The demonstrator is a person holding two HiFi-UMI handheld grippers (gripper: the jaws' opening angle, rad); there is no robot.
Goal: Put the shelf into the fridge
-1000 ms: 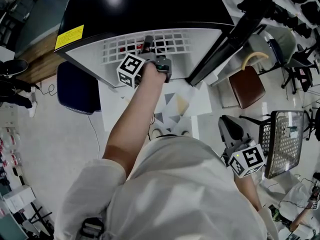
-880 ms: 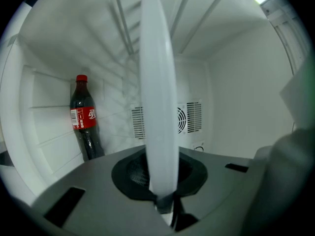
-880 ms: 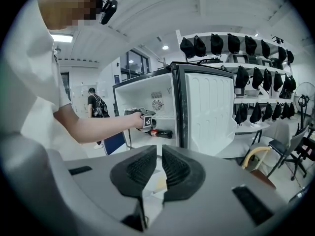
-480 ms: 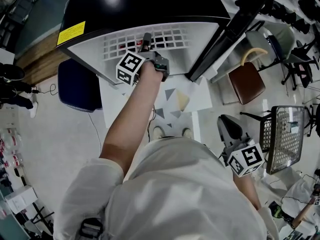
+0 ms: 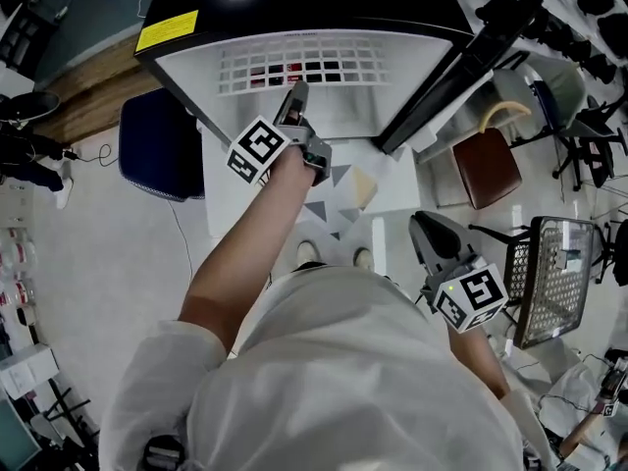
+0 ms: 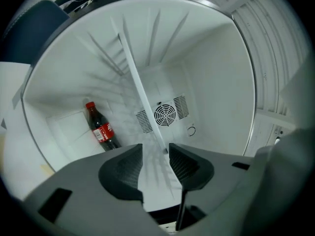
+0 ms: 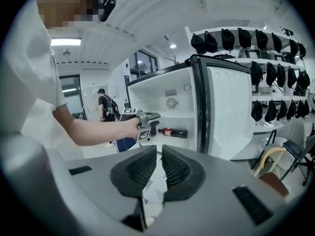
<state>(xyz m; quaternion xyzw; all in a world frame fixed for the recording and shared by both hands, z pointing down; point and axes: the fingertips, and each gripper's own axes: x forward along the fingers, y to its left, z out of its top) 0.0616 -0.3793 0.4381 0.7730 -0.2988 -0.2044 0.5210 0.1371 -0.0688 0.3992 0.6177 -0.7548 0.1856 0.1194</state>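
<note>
Left claw (image 5: 295, 96) has just been opening: jaws apart, gripping nothing. Wire shelf (image 5: 294, 65) lies just ahead of it, inside the fridge (image 5: 324, 8). Likely light, stiff, a bit slippery; best pinched on its front edge bar, midway along.

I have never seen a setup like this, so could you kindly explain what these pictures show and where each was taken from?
A person holds a two-jaw gripper in each hand. One picture comes from a head camera looking steeply down; the other two come from cameras riding on the grippers. The left gripper reaches toward the open fridge, where the white shelf sits; its jaws have just been opening and grip nothing. A cola bottle lies on its side inside. The right gripper hangs back, jaws almost together, empty.
</note>
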